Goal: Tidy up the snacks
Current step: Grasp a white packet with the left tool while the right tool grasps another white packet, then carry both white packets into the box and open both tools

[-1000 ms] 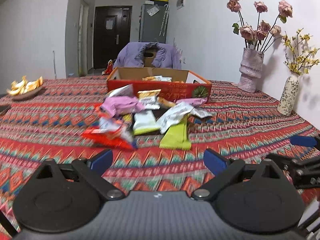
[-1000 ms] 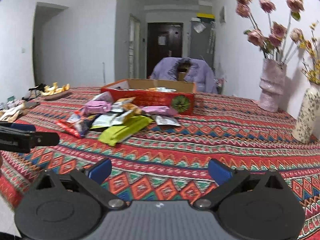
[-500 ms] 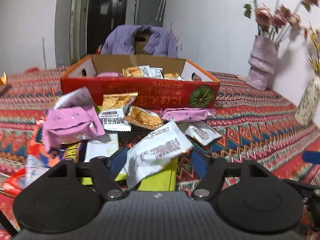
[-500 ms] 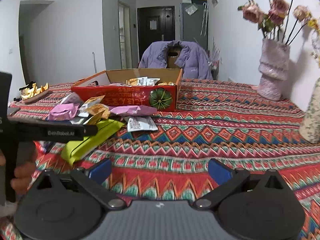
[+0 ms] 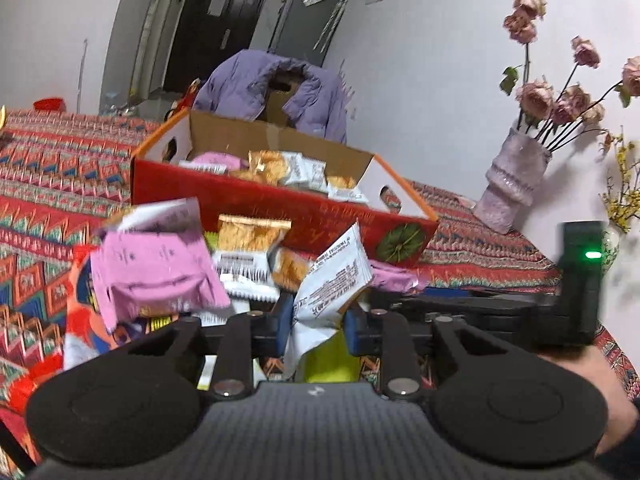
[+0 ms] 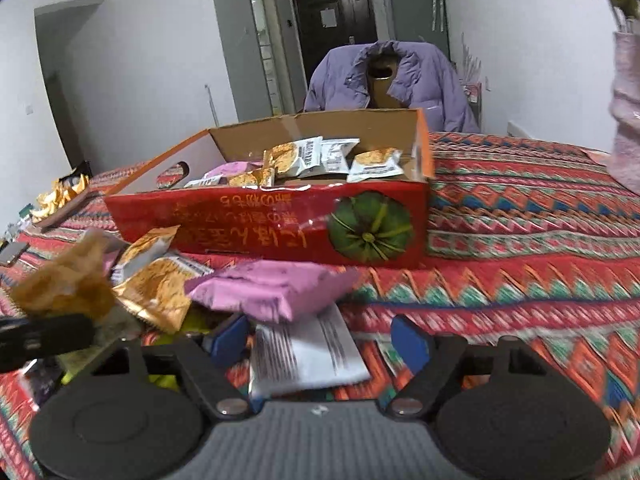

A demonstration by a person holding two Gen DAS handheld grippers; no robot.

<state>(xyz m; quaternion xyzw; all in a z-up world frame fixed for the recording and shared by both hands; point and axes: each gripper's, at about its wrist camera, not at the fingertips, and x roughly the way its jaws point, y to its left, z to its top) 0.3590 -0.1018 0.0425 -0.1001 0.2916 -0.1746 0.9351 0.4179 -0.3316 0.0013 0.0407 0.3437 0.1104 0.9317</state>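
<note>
My left gripper (image 5: 316, 320), jaws just closing, pinches a white packet (image 5: 332, 284) at frame centre, while my right gripper (image 6: 320, 340) narrows, unclamped, around another white packet (image 6: 308, 352).

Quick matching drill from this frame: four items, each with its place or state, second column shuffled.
Items:
1. white packet
2. red box
3. jacket
4. white wrapper

Places or states:
A. draped over a chair behind the table
B. pinched between the left tongs
C. flat on the cloth between the open right tongs
D. holds snacks, green print on its front

Pairs: 1-B, 2-D, 3-A, 4-C
</note>
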